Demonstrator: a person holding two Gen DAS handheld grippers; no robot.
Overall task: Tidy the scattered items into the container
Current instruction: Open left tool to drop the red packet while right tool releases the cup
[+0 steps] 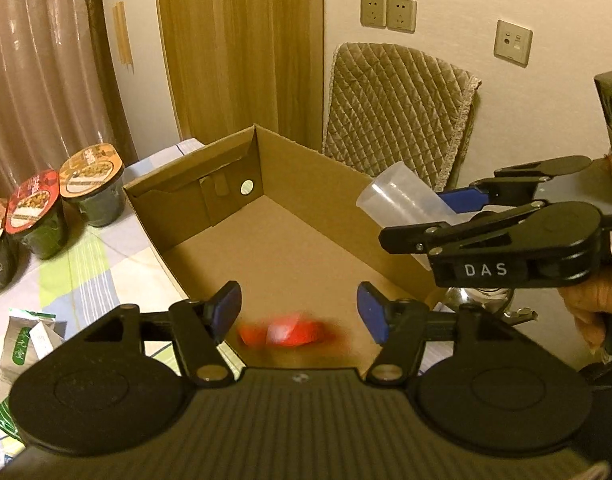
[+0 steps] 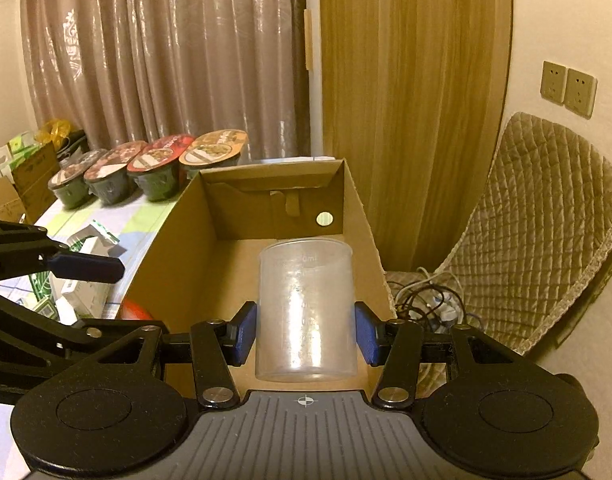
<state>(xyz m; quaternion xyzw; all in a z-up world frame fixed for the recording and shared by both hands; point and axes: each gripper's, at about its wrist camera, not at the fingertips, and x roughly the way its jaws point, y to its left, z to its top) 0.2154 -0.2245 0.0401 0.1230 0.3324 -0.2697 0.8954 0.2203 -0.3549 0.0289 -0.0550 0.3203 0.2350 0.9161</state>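
Clear plastic fills the middle of the right wrist view: a measuring cup (image 2: pixel 305 312) sits pinched between the blue pads (image 2: pixel 245 332) of the right hand-held gripper (image 2: pixel 305 334), held above the open cardboard box (image 2: pixel 194 248), its long axis running away along the fingers, rim toward the box's far wall with the round hole, base nearest the camera. From the left wrist view the same cup (image 1: pixel 402 196) shows sideways, tilted, mouth pointing up and left over the box's right wall (image 1: pixel 326 184), and a person's hand (image 1: pixel 594 304) is seen gripping the handle of that right hand-held gripper (image 1: pixel 442 208). Only the left view shows inside the near end of the box, where a blurred red item (image 1: pixel 286 334) lies low on the floor between the spread, empty pads of the left hand-held gripper (image 1: pixel 300 312). Only the right view shows the full row of four sealed bowls (image 2: pixel 146 172) on the checked table (image 2: pixel 106 220), plus scattered packets (image 2: pixel 86 264) beside the box.
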